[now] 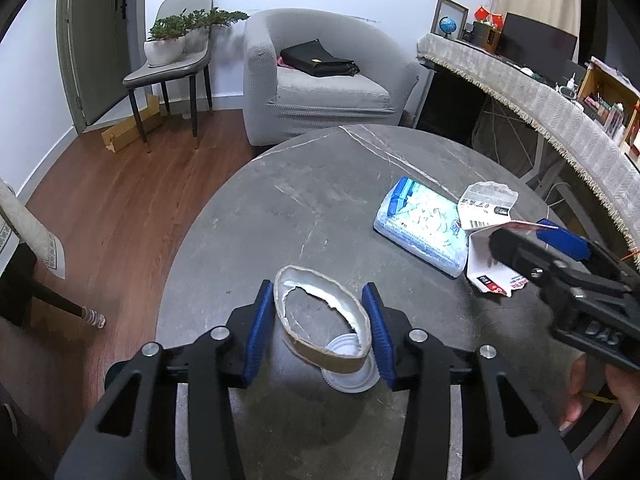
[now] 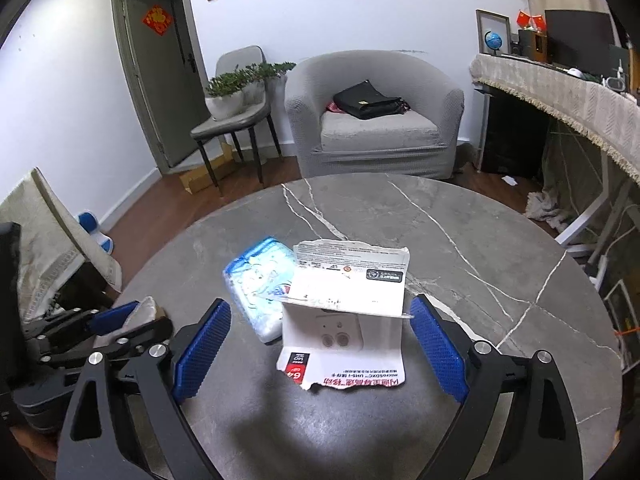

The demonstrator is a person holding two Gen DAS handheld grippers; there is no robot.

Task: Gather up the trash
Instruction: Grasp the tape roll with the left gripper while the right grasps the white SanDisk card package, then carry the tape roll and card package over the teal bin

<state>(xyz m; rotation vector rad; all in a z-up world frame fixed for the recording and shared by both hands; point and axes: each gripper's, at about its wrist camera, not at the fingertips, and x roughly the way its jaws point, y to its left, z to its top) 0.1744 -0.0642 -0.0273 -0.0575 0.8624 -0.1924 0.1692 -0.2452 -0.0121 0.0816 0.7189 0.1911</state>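
On the round grey marble table (image 1: 320,184) my left gripper (image 1: 318,330) is shut on a torn brown cardboard ring (image 1: 320,316), squeezed oval between the blue pads. A white plastic lid (image 1: 352,376) lies under the ring. My right gripper (image 2: 320,344) is open, its pads either side of a torn, folded white card package (image 2: 344,316) without touching it. The package also shows in the left wrist view (image 1: 486,208). A blue and white tissue pack (image 1: 422,224) lies beside the package, and shows in the right wrist view (image 2: 258,280).
A grey armchair (image 1: 316,80) with a black bag (image 1: 320,59) stands beyond the table. A chair with potted plants (image 1: 172,48) is at the far left. A cloth-covered desk (image 1: 560,108) with a monitor runs along the right. Wooden floor lies to the left.
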